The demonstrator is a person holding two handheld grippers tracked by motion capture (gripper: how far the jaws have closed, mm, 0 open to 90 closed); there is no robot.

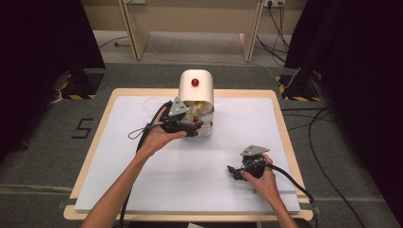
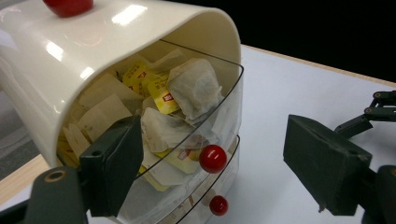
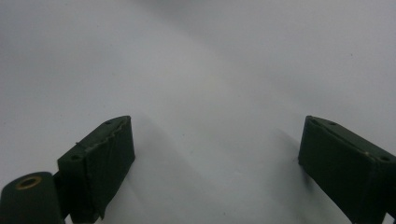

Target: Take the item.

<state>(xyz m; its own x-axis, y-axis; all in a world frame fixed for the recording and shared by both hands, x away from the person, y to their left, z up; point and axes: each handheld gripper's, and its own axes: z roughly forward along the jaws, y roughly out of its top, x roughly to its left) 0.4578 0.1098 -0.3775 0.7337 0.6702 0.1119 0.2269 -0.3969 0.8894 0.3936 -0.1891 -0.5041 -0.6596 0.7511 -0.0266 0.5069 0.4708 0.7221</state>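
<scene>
Now the left gripper [image 1: 192, 127] is reaching to the tea bag box [image 1: 196, 90] at the table's far middle, jaws wide open and empty, the upper drawer's red knob [image 2: 213, 158] lying between them. Nearer the person, the right gripper [image 1: 234, 172] is resting wide open and empty on the white table [image 1: 199, 180]. The left gripper view is showing the tea bags [image 2: 194, 88] inside.

Grey carpeted floor [image 1: 43, 156] all round, marked with a black taped numeral 5 [image 1: 82, 128]. Black curtains [image 1: 43, 33] at both sides, pale wooden frame legs [image 1: 134, 33] beyond. Yellow-and-black striped stand bases [image 1: 76, 85] at 2 corners, black cables [image 1: 323, 156] trailing right.
</scene>
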